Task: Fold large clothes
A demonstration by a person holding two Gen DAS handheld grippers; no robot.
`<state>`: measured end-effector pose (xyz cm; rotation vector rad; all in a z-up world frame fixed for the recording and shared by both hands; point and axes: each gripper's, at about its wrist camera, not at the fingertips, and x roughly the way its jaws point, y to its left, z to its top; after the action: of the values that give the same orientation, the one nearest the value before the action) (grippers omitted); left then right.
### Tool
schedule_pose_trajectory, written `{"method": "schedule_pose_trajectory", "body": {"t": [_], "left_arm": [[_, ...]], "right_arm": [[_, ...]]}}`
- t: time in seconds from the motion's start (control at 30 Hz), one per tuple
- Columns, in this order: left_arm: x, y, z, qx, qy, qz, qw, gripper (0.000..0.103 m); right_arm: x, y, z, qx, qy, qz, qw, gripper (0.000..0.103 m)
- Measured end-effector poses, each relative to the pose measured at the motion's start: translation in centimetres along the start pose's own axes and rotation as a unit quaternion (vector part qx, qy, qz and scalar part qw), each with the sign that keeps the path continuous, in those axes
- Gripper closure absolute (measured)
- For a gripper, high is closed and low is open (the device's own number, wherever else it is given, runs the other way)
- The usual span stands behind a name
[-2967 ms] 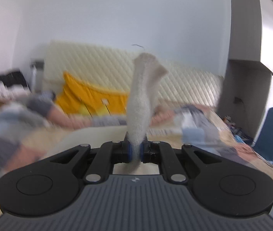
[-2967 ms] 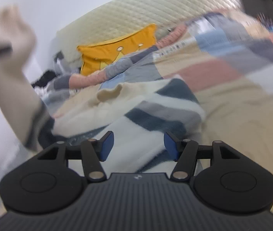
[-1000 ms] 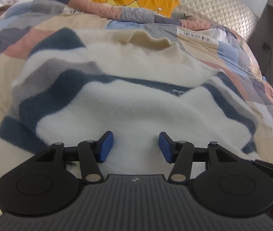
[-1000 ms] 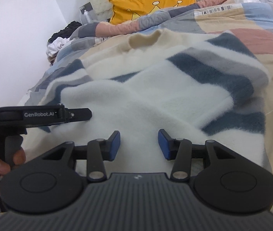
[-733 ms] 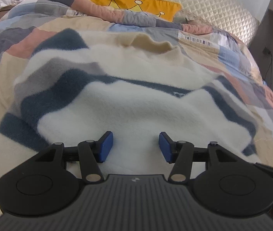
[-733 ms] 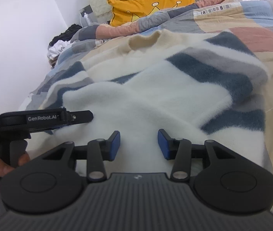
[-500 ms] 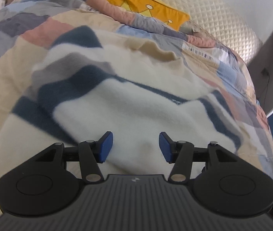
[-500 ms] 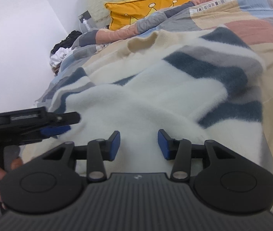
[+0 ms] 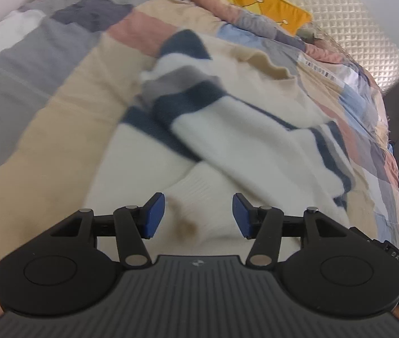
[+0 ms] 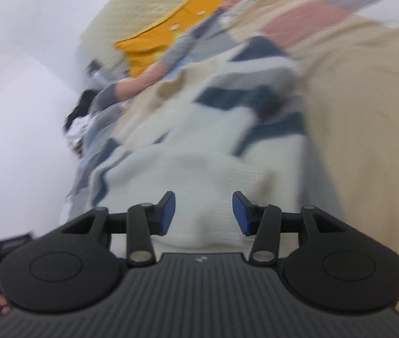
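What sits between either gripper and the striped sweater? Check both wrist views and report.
Nothing visible. The left gripper and the right gripper each have open jaws directly over the sweater's white ribbed hem, with only fabric in the gap. The right jaws are opening. Both views are motion-blurred.

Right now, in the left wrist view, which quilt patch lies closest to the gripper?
The big tan patch, running alongside the sweater; the pink patch and grey patch lie farther up the bed.
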<state>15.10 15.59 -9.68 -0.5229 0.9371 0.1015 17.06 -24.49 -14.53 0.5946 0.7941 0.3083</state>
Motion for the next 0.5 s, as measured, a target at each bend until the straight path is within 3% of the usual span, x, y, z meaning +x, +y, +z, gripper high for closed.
{"method": "schedule_pose_trajectory", "body": {"t": [0.23, 0.33, 0.4, 0.47, 0.5], "left_arm": [[-3.0, 2.6, -0.9, -0.035, 0.023, 0.034, 0.9986, 0.044], [-3.7, 4.4, -1.4, -0.064, 0.023, 0.032, 0.9971, 0.044], [-3.7, 5.3, -1.7, -0.079, 0.029, 0.042, 0.9956, 0.044], [-3.6, 6.0, -1.9, -0.084, 0.032, 0.058, 0.9943, 0.044], [-3.4, 6.3, -2.0, -0.086, 0.034, 0.062, 0.9938, 0.044]], "right_arm": [[-2.0, -1.7, -1.2, 0.045, -0.007, -0.080, 0.996, 0.054], [-2.9, -2.8, -1.5, 0.082, -0.021, -0.117, 0.990, 0.054], [-3.3, -3.6, -1.5, 0.102, -0.023, -0.121, 0.987, 0.047], [-3.0, -4.4, -1.6, 0.124, -0.010, -0.120, 0.985, 0.025], [-2.6, -4.7, -1.7, 0.136, -0.001, -0.119, 0.984, 0.025]]}}
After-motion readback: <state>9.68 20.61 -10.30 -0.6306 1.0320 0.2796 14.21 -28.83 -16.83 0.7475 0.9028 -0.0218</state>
